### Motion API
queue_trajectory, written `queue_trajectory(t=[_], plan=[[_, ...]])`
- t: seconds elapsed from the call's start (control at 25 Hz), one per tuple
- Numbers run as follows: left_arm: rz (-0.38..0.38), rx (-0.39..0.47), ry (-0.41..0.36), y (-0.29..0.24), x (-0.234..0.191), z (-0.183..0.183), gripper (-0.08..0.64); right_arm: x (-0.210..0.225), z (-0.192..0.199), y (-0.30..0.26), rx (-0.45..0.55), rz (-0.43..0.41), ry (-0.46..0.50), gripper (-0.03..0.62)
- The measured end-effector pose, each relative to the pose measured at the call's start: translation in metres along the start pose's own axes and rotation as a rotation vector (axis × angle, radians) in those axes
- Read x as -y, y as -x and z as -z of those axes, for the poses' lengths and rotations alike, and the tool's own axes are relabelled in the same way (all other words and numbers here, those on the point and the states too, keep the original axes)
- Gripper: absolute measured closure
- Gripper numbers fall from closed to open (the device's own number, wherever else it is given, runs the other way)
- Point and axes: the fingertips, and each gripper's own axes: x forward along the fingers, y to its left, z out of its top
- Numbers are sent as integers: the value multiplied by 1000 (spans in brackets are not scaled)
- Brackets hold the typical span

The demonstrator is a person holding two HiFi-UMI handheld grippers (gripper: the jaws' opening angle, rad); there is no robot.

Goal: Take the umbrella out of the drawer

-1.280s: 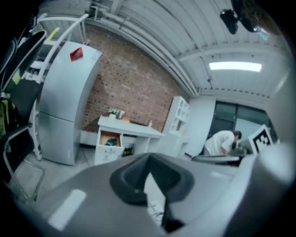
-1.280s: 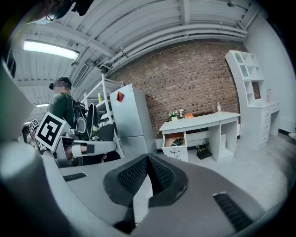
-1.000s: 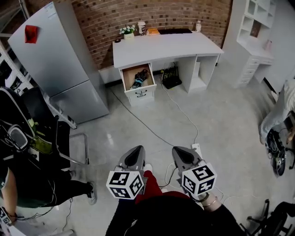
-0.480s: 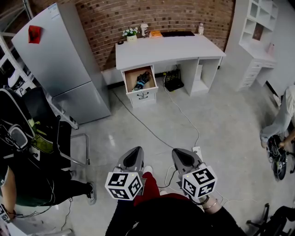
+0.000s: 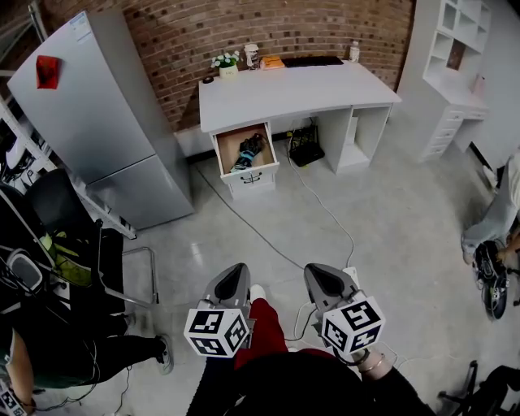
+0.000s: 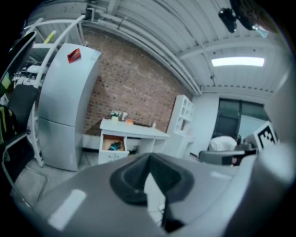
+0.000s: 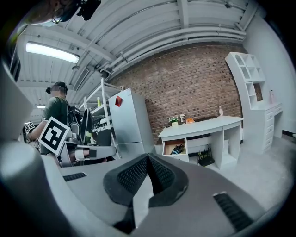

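Wide room seen from above, with a pale grey polished floor (image 5: 406, 211) and a red brick wall (image 5: 203, 24) at the far side. Against that wall, a white counter (image 5: 301, 85) carrying a small potted plant (image 5: 227, 63) and a few other items too far off to tell. Under the counter's left end, a white drawer (image 5: 252, 175) pulled out, and inside it a folded dark umbrella (image 5: 248, 149) with a touch of blue, lying slantwise. Left of the counter, a tall grey fridge (image 5: 106, 122) with a red tag (image 5: 47, 71) near its top. To the right, white shelving (image 5: 463, 65) in the corner. Across the floor, a white cable (image 5: 325, 207) trailing from under the counter toward the near side. At the right edge, part of a person in pale clothing (image 5: 497, 213). At the bottom, close in, the left tool (image 5: 236, 272) and the right tool (image 5: 321, 275) side by side, both aimed toward the counter and well apart from it. Between them, a red trouser leg (image 5: 264, 325) and a white shoe (image 5: 257, 291). Left tool: dark ribbed pads (image 6: 132, 180) pressed together at the tips, nothing between them. Right tool: pads (image 7: 132, 178) likewise pressed together, pinching nothing.
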Motion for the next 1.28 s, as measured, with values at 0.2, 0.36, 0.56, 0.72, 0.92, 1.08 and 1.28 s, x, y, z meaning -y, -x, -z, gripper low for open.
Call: queue_trajectory(t=[0.2, 0.36, 0.56, 0.72, 0.92, 1.08, 1.28], plan=[[27, -18, 11, -43, -33, -11, 557, 17, -10, -52, -17, 12, -9, 591], [36, -24, 13, -81, -72, -30, 557, 28, -23, -106, -34, 18, -22, 591], [40, -50, 22, -123, -123, -52, 557, 30, -43, -176, -55, 16, -29, 591], [43, -58, 23, -153, -155, -65, 557, 36, -50, -222, -73, 20, -32, 591], [51, -70, 28, -180, -187, -75, 557, 42, -51, -266, -110, 35, -44, 591], [46, -63, 42, -188, -206, -81, 557, 41, -53, -289, -131, 37, -32, 591], [29, -58, 66, -191, -225, -82, 557, 42, -58, -307, -144, 41, -21, 591]])
